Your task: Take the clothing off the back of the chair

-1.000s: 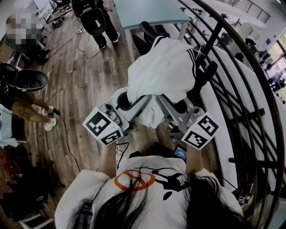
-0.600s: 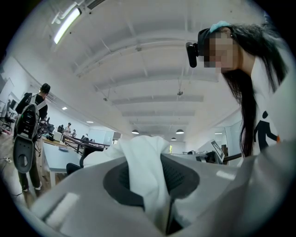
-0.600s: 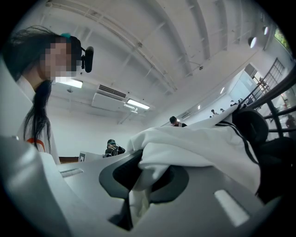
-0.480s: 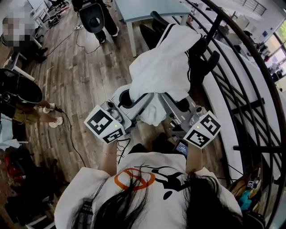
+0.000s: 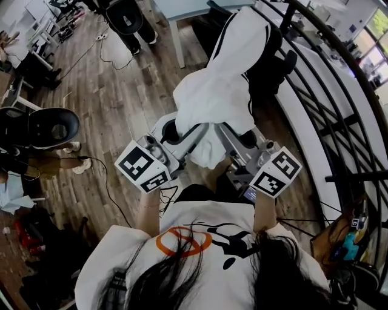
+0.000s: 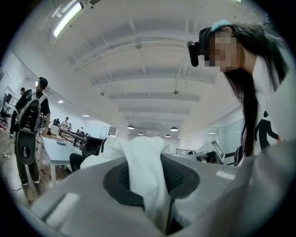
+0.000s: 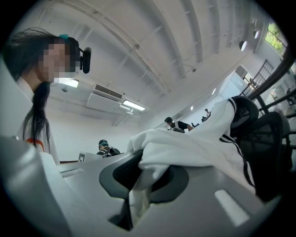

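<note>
A white garment with black stripes (image 5: 227,79) stretches from the black chair (image 5: 274,60) at the top down to both grippers. My left gripper (image 5: 193,138) is shut on the garment's near edge, with white cloth (image 6: 145,180) pinched between its jaws. My right gripper (image 5: 225,138) is also shut on the cloth (image 7: 159,159), whose striped part (image 7: 231,141) runs up to the black mesh chair back (image 7: 268,148). The far end of the garment still lies over the top of the chair.
A curved black railing (image 5: 339,103) runs along the right side. A table (image 5: 182,18) stands beyond the chair. Another black chair (image 5: 45,127) sits at the left on the wood floor (image 5: 115,103), with cables lying about. People stand in the background.
The garment has been drawn out longer between the chair and the grippers, and the chair now sits farther up in the head view. Both grippers keep their hold.
</note>
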`<state>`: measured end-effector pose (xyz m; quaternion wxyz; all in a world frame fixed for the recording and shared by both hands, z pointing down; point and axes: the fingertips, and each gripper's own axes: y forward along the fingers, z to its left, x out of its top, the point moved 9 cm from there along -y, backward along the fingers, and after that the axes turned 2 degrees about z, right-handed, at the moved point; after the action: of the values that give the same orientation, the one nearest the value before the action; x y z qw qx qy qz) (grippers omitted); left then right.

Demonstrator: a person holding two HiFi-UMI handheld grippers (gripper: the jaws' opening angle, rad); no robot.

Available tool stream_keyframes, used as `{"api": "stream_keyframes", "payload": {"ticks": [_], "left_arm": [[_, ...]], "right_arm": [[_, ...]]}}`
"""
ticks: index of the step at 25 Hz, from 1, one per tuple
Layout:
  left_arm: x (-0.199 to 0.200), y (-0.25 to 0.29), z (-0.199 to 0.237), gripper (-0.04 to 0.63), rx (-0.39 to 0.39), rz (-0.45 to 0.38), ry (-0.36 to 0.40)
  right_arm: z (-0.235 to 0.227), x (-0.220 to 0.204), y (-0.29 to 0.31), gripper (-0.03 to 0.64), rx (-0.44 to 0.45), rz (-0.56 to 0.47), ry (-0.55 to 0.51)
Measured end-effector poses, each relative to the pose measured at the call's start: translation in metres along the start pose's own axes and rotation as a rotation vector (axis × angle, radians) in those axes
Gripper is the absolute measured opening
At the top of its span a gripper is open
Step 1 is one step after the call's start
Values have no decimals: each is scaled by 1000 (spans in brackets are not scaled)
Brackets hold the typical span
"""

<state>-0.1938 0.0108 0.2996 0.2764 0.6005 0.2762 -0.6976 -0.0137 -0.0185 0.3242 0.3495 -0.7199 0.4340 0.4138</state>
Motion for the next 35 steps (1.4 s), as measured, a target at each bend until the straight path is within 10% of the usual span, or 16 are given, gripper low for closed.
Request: {"api": "stream_keyframes", "payload": {"ticks": [12, 35], "left_arm": [[-17, -29, -26, 95, -14, 31, -42], [-61, -35, -115, 95, 192, 43, -157]], "right_arm": [[34, -29, -19, 61, -52, 15, 18], [43, -50, -87, 63, 19, 191, 25]]}}
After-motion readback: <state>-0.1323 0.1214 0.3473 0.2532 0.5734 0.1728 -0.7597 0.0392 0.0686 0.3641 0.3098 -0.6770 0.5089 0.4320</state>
